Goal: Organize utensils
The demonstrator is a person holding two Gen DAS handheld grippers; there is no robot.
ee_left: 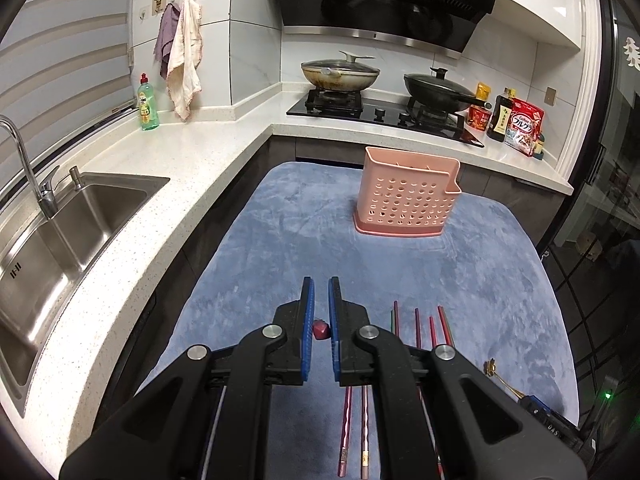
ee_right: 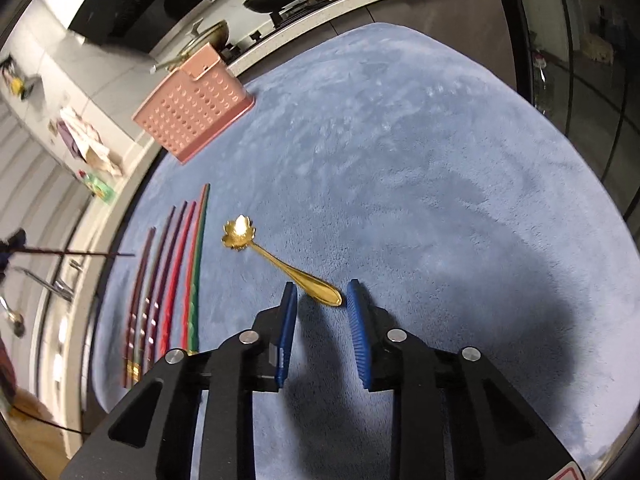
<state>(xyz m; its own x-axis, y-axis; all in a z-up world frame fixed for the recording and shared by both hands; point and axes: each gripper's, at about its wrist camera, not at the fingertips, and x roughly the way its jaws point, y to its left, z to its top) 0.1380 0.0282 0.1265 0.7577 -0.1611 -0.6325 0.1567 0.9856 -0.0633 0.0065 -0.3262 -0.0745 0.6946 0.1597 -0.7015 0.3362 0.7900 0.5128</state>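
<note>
- Left gripper (ee_left: 320,312): jaws nearly closed, pinching the end of a dark red chopstick (ee_left: 321,330); in the right wrist view a thin stick juts out at far left, likely the same one.
- Right gripper (ee_right: 322,300): jaws part-open, low over the blue mat (ee_right: 420,184); handle tip of the gold flower-bowl spoon (ee_right: 280,264) lies between the fingertips, pads not yet pressing.
- Chopsticks (ee_right: 172,276): red, green and dark, lying in a row on the mat, left of the spoon.
- Pink perforated utensil holder (ee_left: 408,196): upright at the far end of the mat, well apart.
- Step, as judged: pickup of the spoon. Next: close on the handle, lift, carry to the holder.
</note>
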